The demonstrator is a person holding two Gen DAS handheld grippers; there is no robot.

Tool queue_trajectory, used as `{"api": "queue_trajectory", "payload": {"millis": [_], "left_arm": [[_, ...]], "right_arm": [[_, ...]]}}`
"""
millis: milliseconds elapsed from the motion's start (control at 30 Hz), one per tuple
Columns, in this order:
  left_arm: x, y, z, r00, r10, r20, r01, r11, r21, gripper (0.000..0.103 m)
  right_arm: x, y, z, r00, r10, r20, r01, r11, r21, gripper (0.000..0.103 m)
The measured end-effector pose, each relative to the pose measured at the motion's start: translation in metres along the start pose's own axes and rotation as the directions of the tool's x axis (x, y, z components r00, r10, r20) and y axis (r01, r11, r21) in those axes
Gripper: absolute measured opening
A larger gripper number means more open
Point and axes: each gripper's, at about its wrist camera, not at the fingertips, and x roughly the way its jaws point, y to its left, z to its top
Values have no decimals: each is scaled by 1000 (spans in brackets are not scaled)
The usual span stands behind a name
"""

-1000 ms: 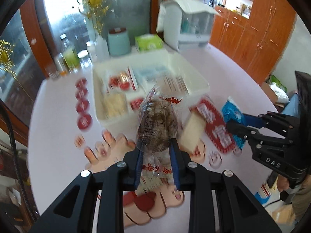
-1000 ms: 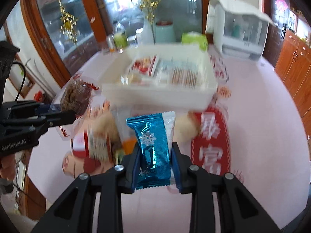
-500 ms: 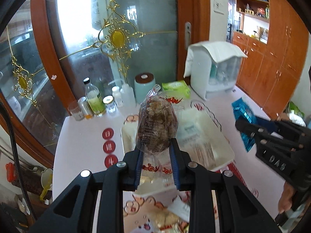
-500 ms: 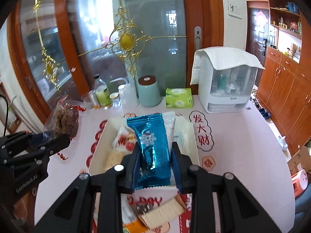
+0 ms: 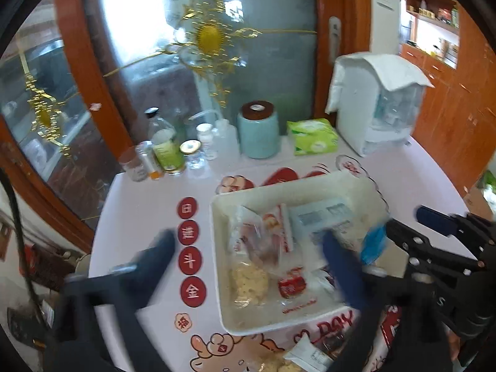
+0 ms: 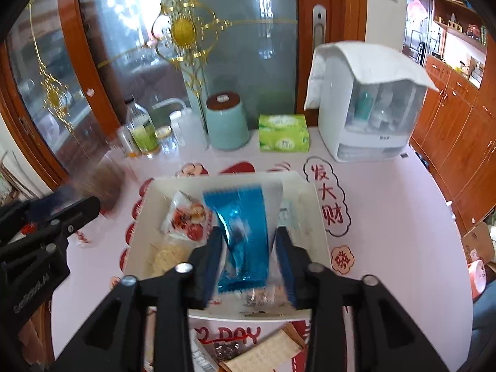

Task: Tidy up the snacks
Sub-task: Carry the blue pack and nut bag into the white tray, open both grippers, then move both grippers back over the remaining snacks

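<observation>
A white tray (image 5: pixel 218 266) (image 6: pixel 145 204) on the pink table holds several snack packets. My left gripper (image 5: pixel 248 248) is open wide above the tray, blurred and empty; the clear bag of brown snack (image 6: pixel 104 183) is a blur by its fingers in the right wrist view. My right gripper (image 6: pixel 249 241) has its jaws parted around the blue foil packet (image 6: pixel 245 232), which hangs between them over the tray. The blue packet also shows in the left wrist view (image 5: pixel 373 241).
More loose snacks (image 6: pixel 263 353) lie on the table in front of the tray. Behind it stand bottles and jars (image 5: pixel 167 152), a teal canister (image 5: pixel 257 130), a green tissue box (image 5: pixel 311 136) and a white dispenser (image 5: pixel 375 102).
Both grippers came down over the tray. My left gripper opened wide and let go of the brown snack bag. My right gripper's jaws widened around the blue packet.
</observation>
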Motion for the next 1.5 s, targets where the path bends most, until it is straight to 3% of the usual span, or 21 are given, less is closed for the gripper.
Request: {"api": "queue_trajectory", "payload": {"millis": [167,533,1000,1200,1500], "left_arm": [[1,3,-6,1000,7,-17,-7,1000,-12,100],[-19,-7,-29,999,28,-17,-27,999,20,100],[-54,-42,-72,999,42,7,-43,996,79,100],[-64,-47,-98,999,47,13,-48,998,51,100],[-52,-33,-141,997,39,-64,-42,998,-41,100]], "right_arm": [[1,-4,-10,999,-41,10,41,999,-20,58],[-14,-11,-29,1000,-8,15,8,1000,-4,58],[-42,-28,-78,999,23,23,-24,1000,19,58],[-53,-40,-105,999,0,48,-2,999,35,58],[-54,-56,-145,1000,17,22,-19,997,77,58]]}}
